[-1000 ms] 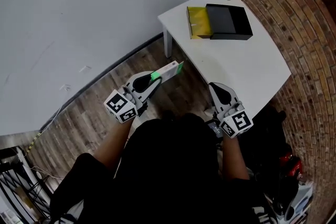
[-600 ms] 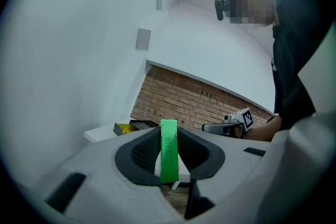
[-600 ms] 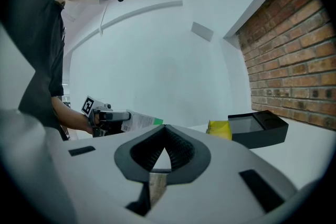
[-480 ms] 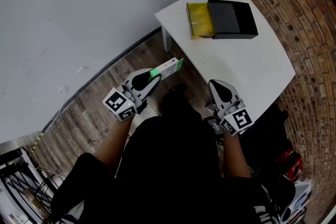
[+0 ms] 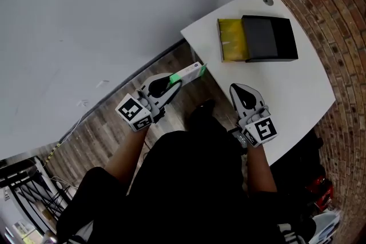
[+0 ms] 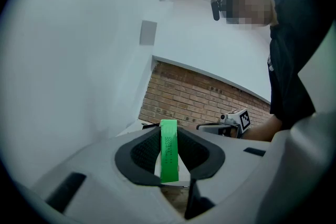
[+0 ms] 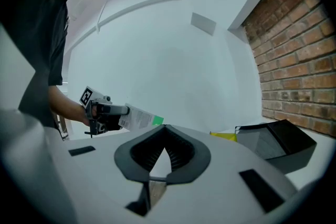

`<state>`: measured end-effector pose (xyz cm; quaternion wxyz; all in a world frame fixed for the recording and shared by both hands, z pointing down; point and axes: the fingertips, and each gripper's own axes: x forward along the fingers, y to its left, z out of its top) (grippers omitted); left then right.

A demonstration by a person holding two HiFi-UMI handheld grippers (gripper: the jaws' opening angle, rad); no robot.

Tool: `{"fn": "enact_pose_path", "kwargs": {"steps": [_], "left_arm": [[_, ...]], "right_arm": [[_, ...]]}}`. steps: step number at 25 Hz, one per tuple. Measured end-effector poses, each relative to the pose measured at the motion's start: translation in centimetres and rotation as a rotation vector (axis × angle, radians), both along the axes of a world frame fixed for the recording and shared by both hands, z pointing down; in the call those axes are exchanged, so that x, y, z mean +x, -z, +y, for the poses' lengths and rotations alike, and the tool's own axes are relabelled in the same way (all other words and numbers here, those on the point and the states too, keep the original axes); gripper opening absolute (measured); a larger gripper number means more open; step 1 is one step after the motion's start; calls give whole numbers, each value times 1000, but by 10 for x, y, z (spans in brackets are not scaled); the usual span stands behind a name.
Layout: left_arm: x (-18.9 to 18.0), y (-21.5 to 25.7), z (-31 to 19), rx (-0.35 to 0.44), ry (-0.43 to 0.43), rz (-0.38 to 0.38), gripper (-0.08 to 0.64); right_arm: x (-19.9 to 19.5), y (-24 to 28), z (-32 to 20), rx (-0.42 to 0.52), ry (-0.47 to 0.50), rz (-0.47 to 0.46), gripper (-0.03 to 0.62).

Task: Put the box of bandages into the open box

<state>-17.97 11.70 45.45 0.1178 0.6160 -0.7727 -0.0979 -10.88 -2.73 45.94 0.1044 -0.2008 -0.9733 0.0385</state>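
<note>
Left tool (image 5: 170, 84) is clamped on the bandage box (image 5: 190, 72). It grips the white rear part, and the green end sticks out ahead. In the left gripper view the green strip stands upright between the jaws, with the pads (image 6: 143, 152) against both sides.
The bandage box is in the air over the wood floor (image 5: 108, 123), roughly level. Its green end is just beside the left edge of the surface (image 5: 286, 88), not over it.
Right tool (image 5: 241, 91) is closed with nothing in it; the right gripper view shows the jaw tips meeting. It hangs at the surface's near-left edge.
The open box (image 5: 269, 38) sits at the far end of the surface. It has a black shell with a yellow part (image 5: 231, 40) showing on the side toward the left edge. It is well apart from the bandage box.
White wall (image 5: 114, 8) on the left, brick wall (image 5: 337, 20) on the right.
</note>
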Motion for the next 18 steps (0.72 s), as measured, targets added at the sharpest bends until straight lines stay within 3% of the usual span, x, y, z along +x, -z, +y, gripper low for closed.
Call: {"fn": "enact_pose_path", "kwargs": {"steps": [5, 9, 18], "left_arm": [[-40, 6, -10, -46, -7, 1, 95], [-63, 5, -26, -65, -37, 7, 94], [-84, 3, -81, -95, -234, 35, 94]], "right_arm": [[-39, -11, 0, 36, 35, 20, 6], [-61, -8, -13, 19, 5, 19, 6], [-55, -9, -56, 22, -141, 5, 6]]}}
